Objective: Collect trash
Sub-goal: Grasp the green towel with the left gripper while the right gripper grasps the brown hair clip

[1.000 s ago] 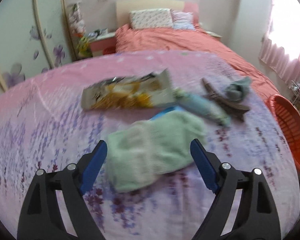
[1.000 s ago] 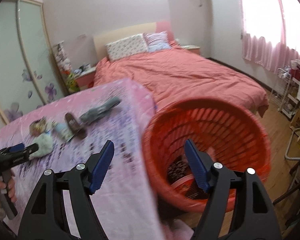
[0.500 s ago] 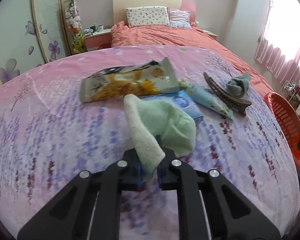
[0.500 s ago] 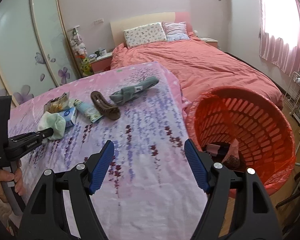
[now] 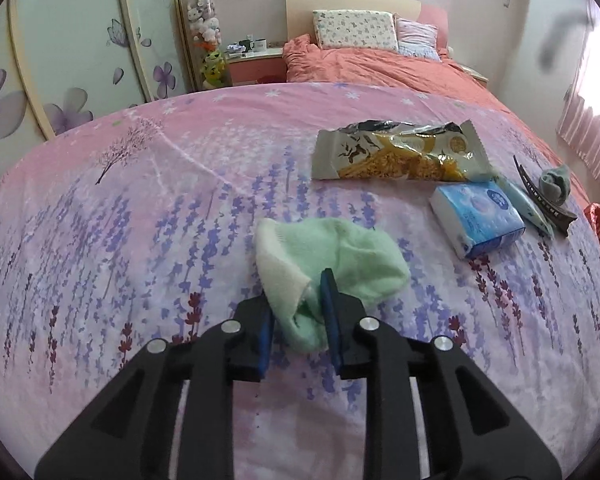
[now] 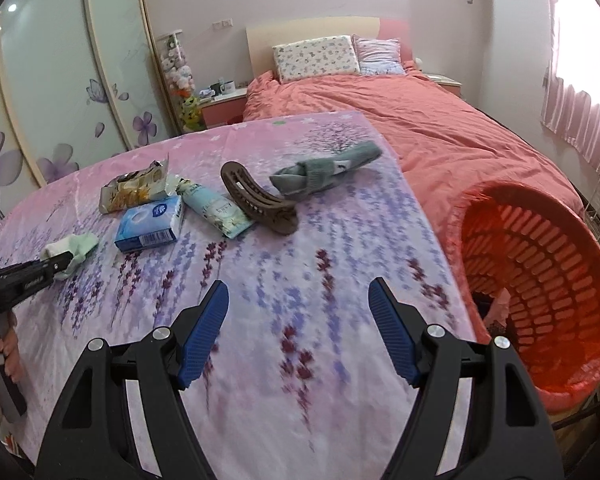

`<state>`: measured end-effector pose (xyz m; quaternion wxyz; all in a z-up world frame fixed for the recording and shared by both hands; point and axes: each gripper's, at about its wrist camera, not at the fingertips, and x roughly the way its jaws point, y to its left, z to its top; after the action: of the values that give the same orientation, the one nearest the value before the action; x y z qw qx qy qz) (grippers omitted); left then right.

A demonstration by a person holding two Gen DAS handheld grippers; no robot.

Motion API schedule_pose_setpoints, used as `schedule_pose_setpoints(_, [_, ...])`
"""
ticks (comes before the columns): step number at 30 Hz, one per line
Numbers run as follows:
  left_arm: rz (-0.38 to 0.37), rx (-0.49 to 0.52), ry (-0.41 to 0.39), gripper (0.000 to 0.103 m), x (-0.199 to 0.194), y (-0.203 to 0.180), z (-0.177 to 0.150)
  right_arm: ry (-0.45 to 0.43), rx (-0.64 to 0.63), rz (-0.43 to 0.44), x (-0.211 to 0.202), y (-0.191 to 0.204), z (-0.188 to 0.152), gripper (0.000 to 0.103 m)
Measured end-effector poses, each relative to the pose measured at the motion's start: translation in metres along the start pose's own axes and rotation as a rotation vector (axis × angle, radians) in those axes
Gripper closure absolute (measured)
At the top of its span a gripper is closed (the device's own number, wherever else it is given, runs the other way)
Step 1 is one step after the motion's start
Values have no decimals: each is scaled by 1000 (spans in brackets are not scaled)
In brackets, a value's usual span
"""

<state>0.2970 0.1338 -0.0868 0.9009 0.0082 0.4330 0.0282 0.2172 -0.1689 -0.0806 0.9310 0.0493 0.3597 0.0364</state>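
trash lies spread on the floral sheet [image 5: 140, 220]. the green sock [image 5: 332, 256] is bunched between the blue pads of the left gripper [image 5: 298, 316], whose jaws have just been opening a little; whether the pads press it now is hard to tell. beyond the sock lie the snack wrapper [image 5: 400, 156] and tissue pack [image 5: 476, 216]. the right gripper [image 6: 298, 328] is held spread wide, grasping nothing, with the red basket [image 6: 548, 280] far right of the sock.

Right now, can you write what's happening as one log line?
left gripper: easing open around green sock | right gripper: open, empty | basket: beside table
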Motion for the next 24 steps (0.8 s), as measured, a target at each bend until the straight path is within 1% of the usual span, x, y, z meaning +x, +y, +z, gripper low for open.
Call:
schedule_pose_setpoints(4, [-10, -11, 3, 78, 1, 0, 1, -13, 23, -14, 18, 2, 19, 38])
schedule_pose_setpoints(8, [-7, -14, 3, 77, 5, 4, 3, 0, 64, 2, 37, 1, 37, 39])
schedule_pose_setpoints(12, [13, 0, 3, 77, 6, -1, 3, 59, 49, 10, 58, 5, 50, 39])
schedule_pose_setpoints(16, [24, 7, 3, 77, 7, -6, 4, 104, 36, 50, 68, 9, 51, 41])
schedule_pose_setpoints(17, [26, 8, 3, 77, 8, -8, 4, 117, 30, 58, 71, 11, 51, 42])
schedule_pose_setpoints(19, [29, 9, 2, 77, 8, -9, 4, 149, 19, 55, 78, 15, 49, 52])
schedule_pose_setpoints(20, [30, 9, 2, 77, 9, -10, 4, 143, 11, 41, 76, 16, 47, 53])
schedule_pose_setpoints(21, [30, 10, 2, 77, 9, -12, 5, 144, 8, 45, 75, 17, 46, 58])
schedule_pose_setpoints(22, [29, 9, 3, 77, 9, -11, 5, 155, 9, 63, 74, 17, 44, 65])
schedule_pose_setpoints(24, [29, 9, 3, 77, 8, -11, 4, 158, 8, 69, 73, 20, 42, 68])
